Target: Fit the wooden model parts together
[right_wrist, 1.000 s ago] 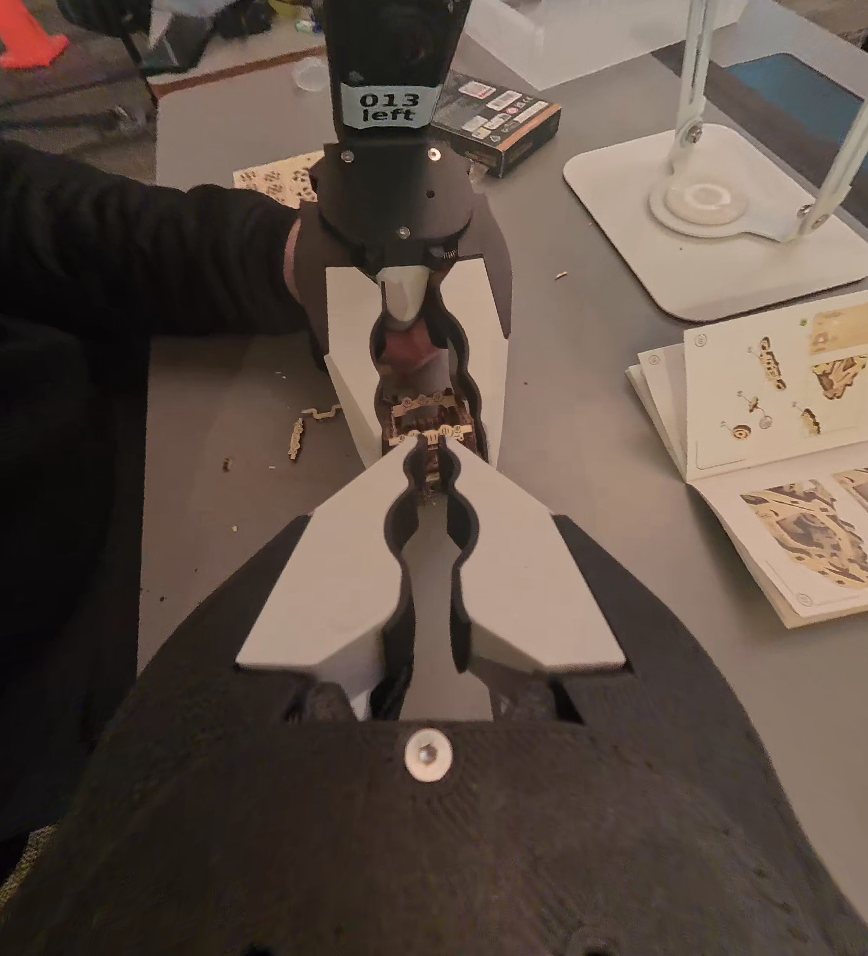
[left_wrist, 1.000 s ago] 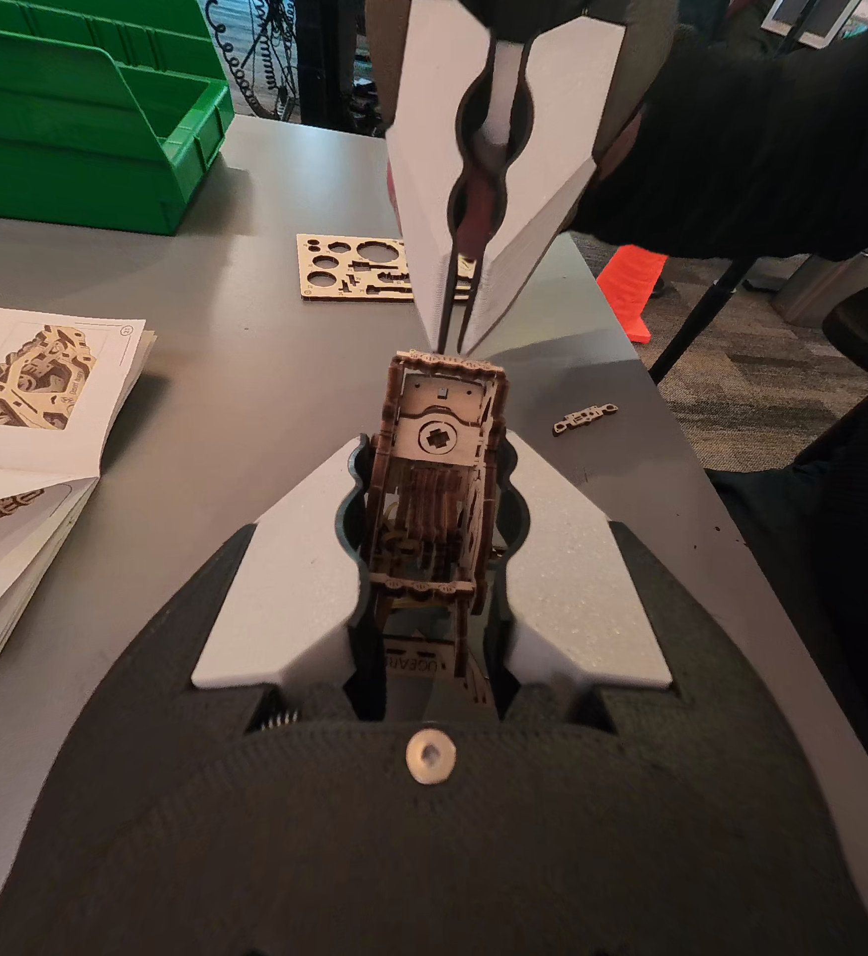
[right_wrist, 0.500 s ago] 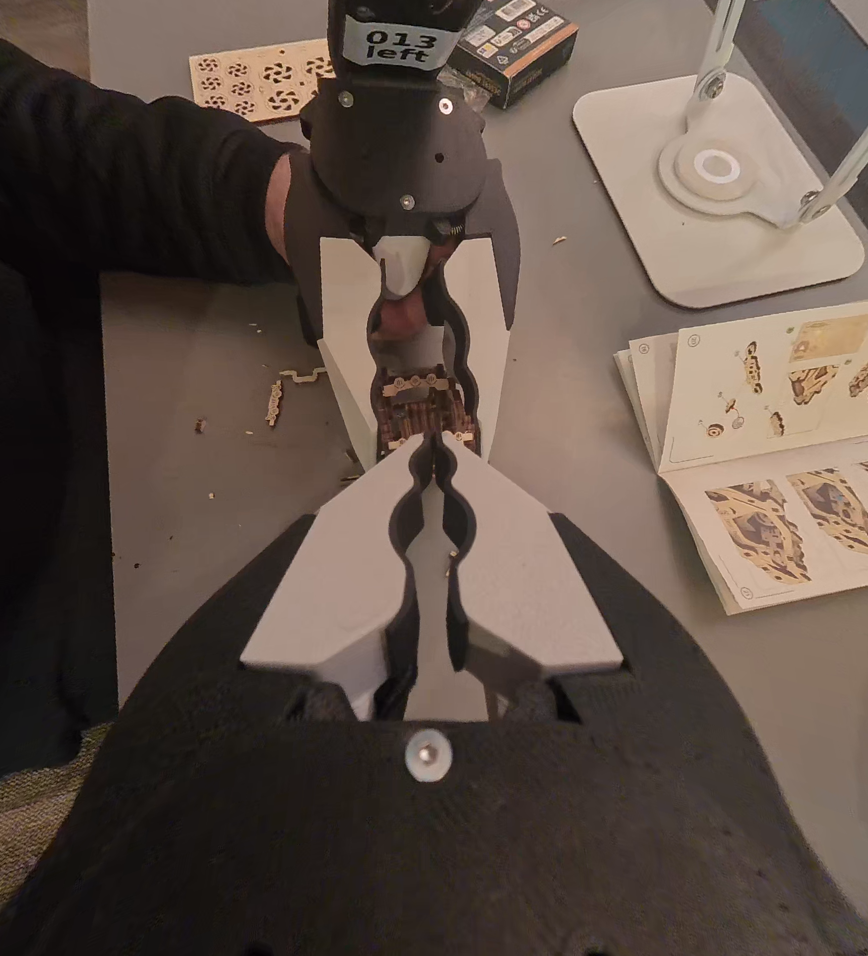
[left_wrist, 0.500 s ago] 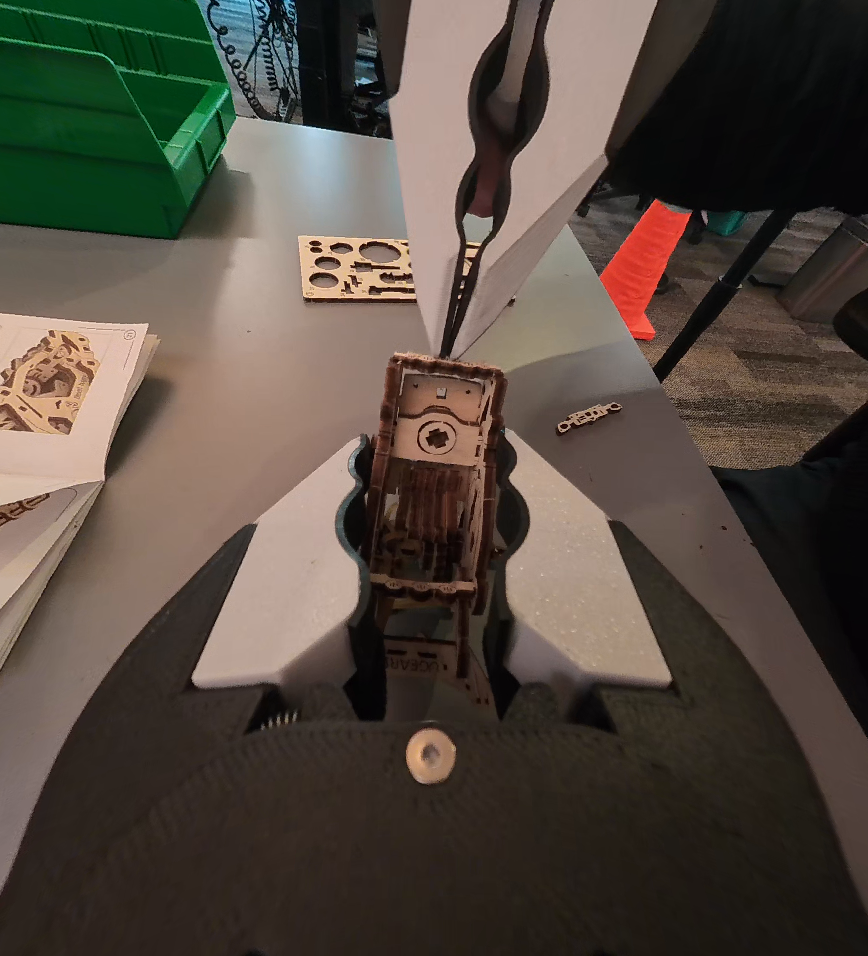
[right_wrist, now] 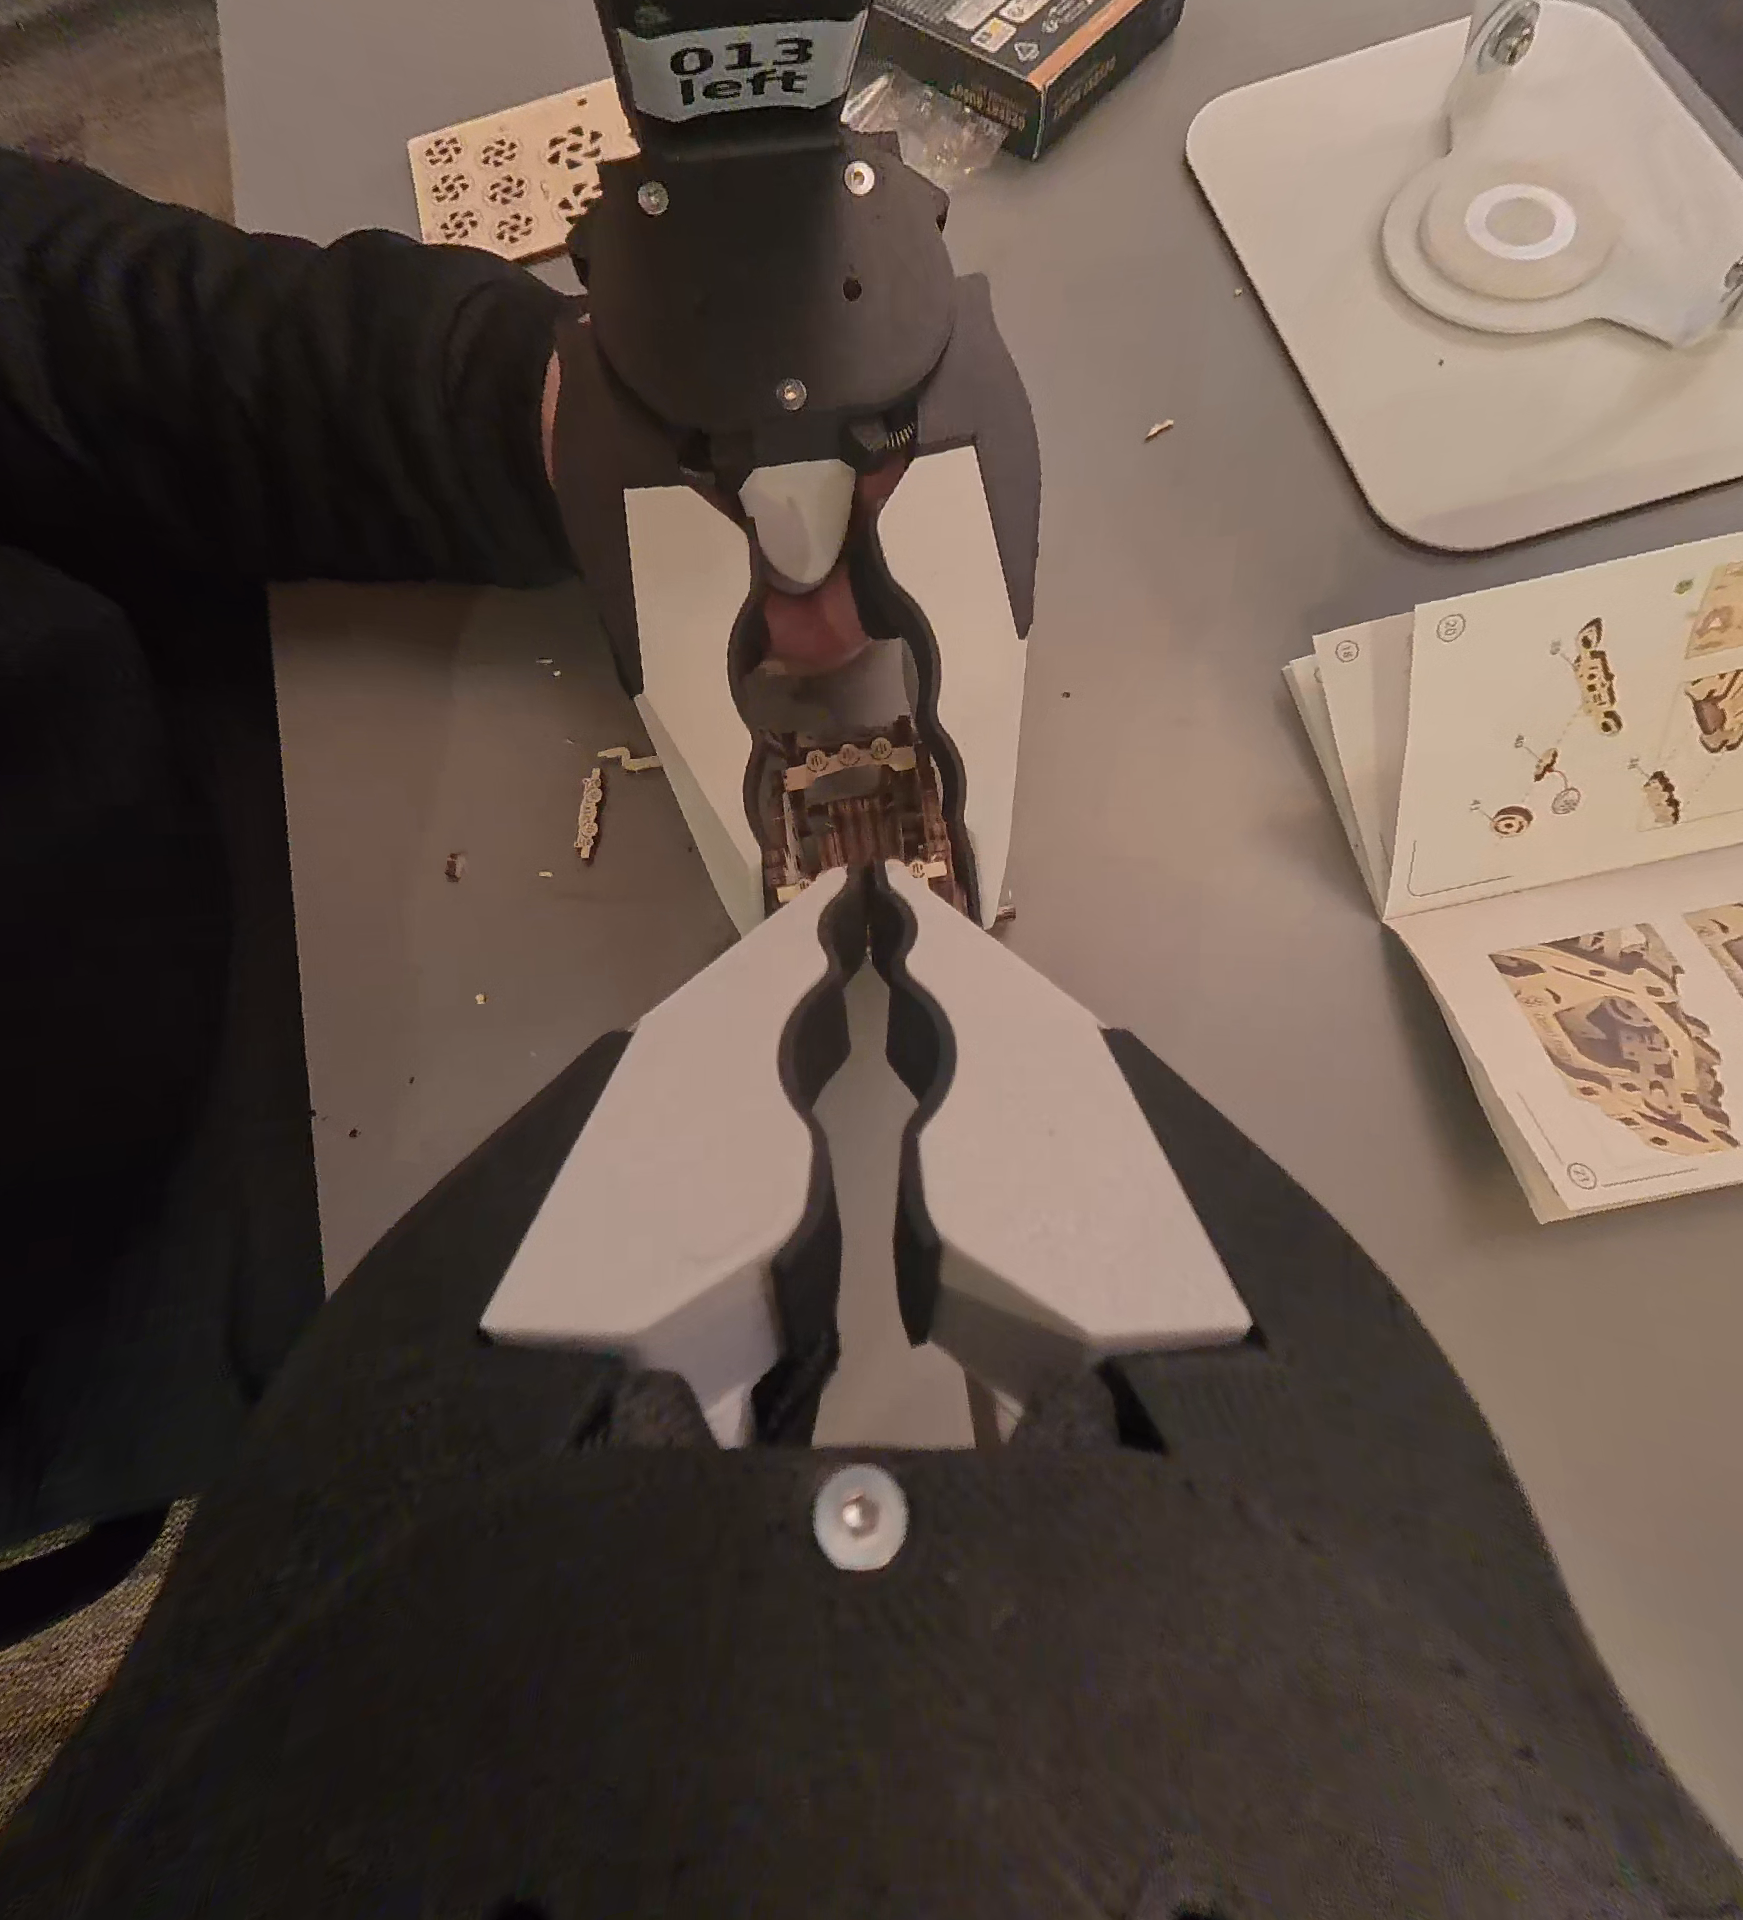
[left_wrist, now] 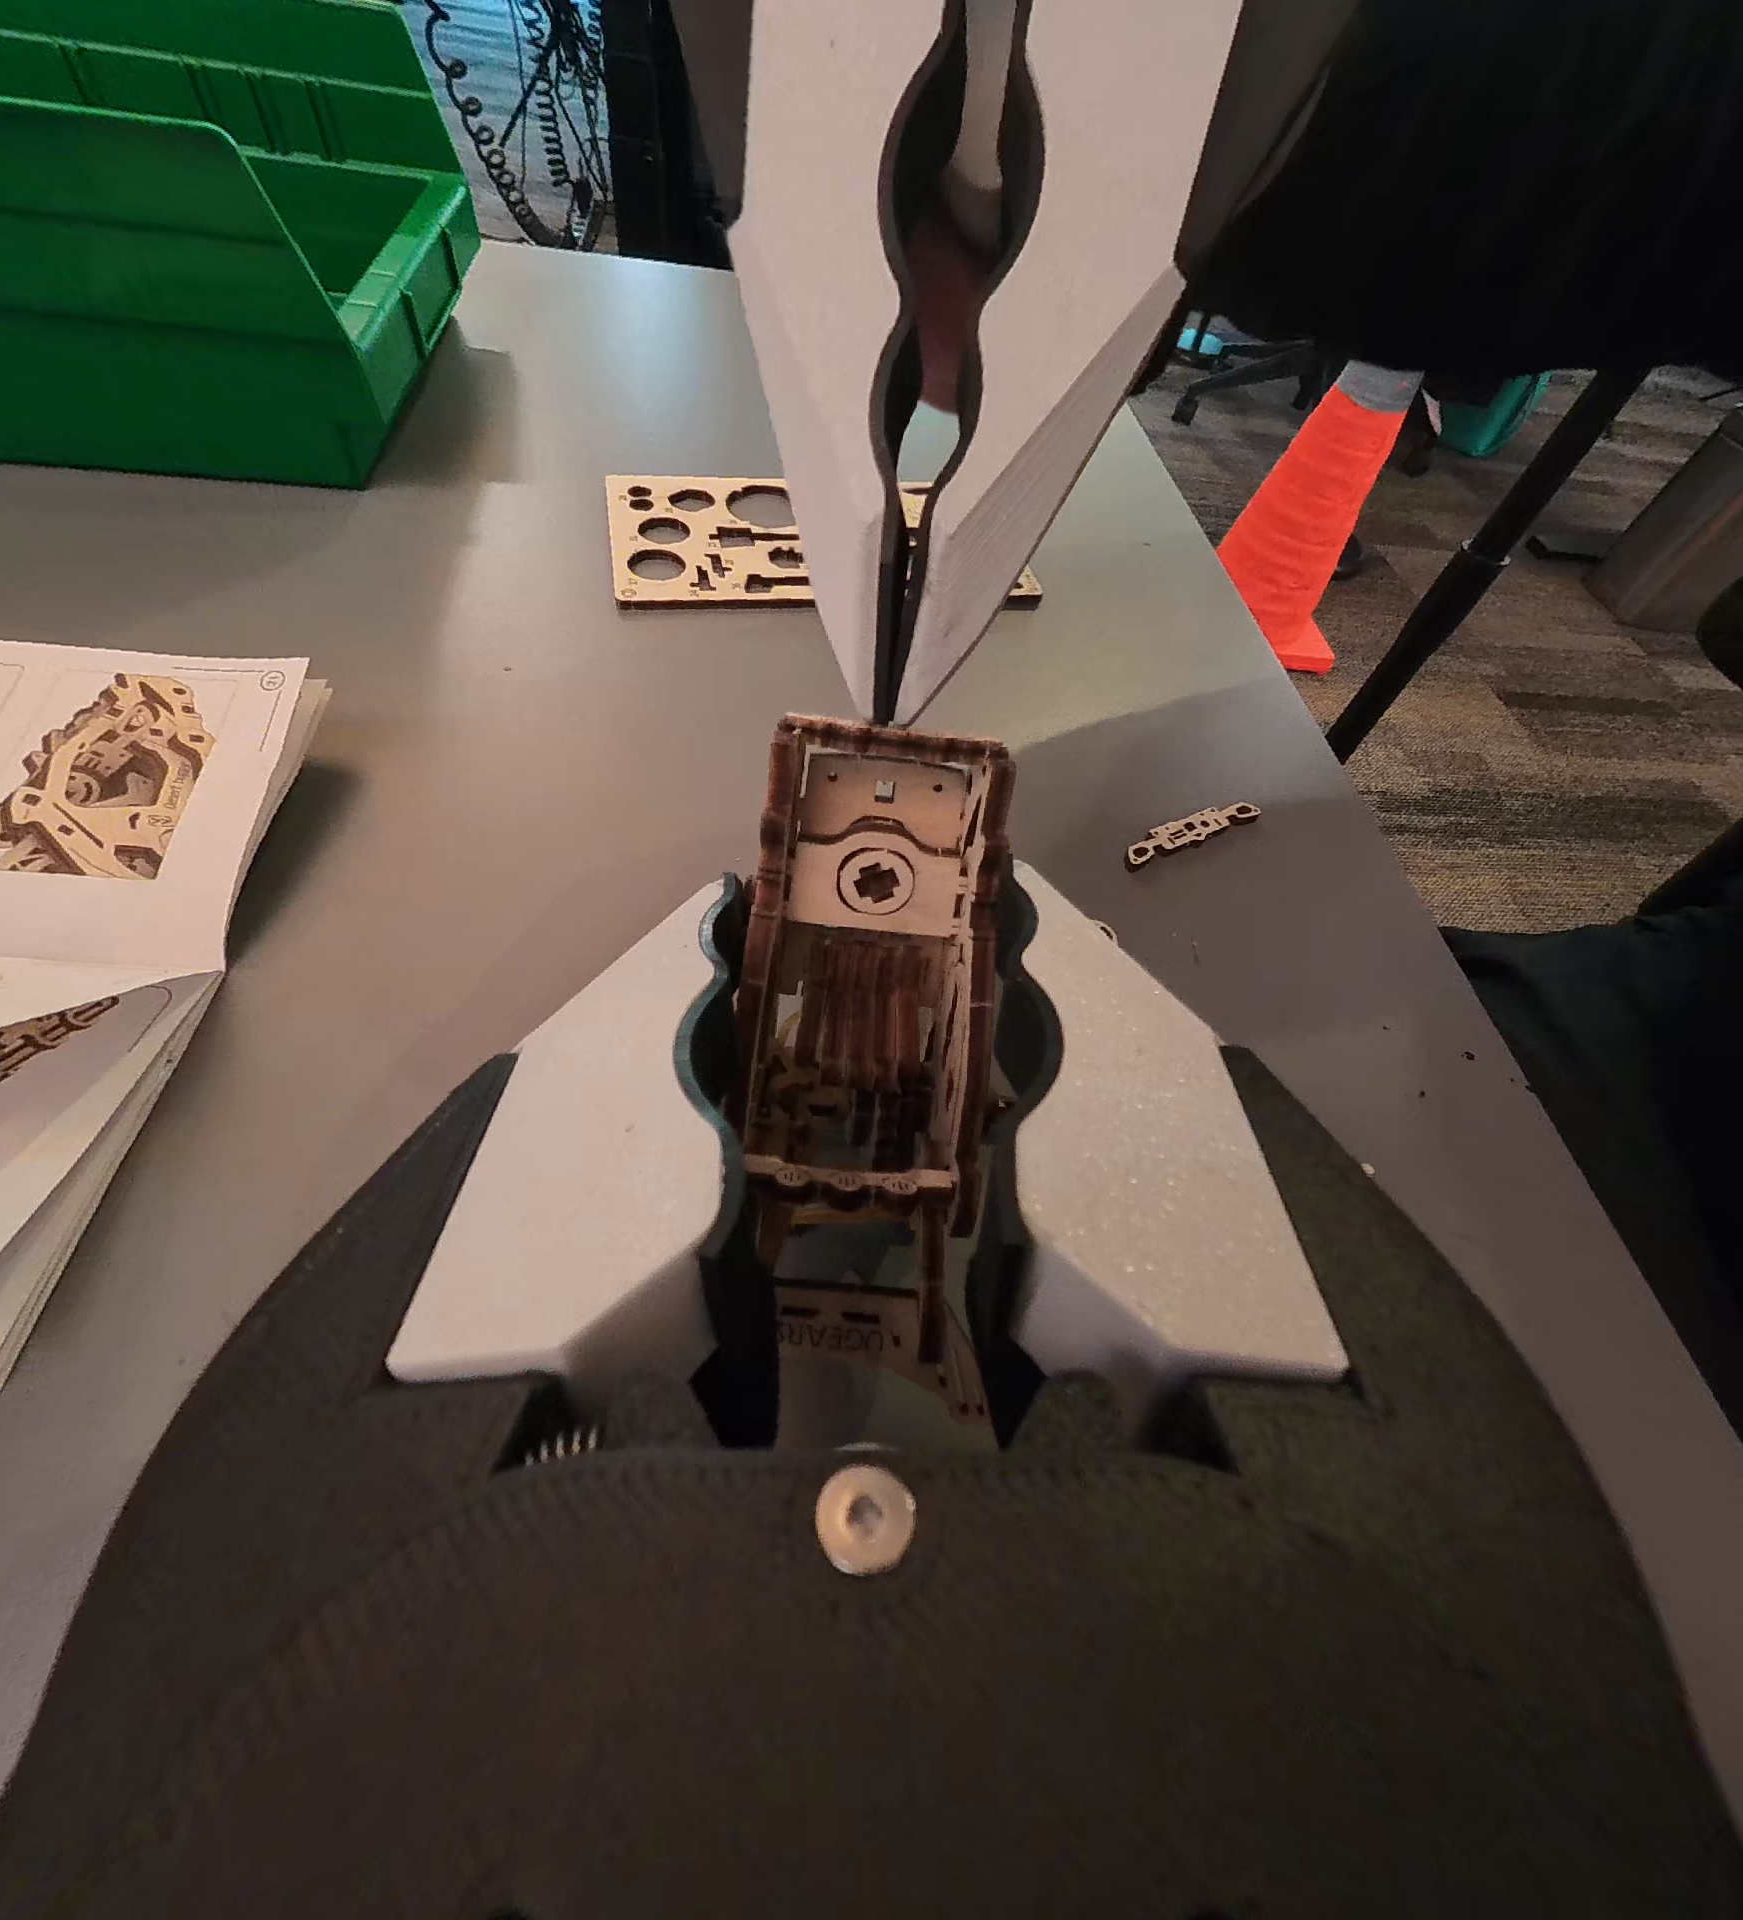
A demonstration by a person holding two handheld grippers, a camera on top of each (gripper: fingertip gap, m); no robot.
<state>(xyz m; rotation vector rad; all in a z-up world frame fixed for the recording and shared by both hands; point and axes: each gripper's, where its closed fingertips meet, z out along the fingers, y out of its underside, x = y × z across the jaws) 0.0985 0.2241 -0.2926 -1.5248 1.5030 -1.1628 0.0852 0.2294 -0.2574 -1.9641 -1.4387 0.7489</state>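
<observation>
Wooden model (left_wrist: 877, 997) sits clamped in my left claw (left_wrist: 872, 935) above the grey table (left_wrist: 493, 727). My right claw (right_wrist: 872, 883), tips pinched together, touches its far end; whether it holds a part, I cannot tell. I should press squarely and gently.

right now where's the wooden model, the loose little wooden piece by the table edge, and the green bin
wooden model (left_wrist: 882, 977), left wrist view, on its slatted middle between the fingers
loose wooden piece (left_wrist: 1192, 829), left wrist view, on its centre
green bin (left_wrist: 171, 343), left wrist view, on its front wall
</observation>
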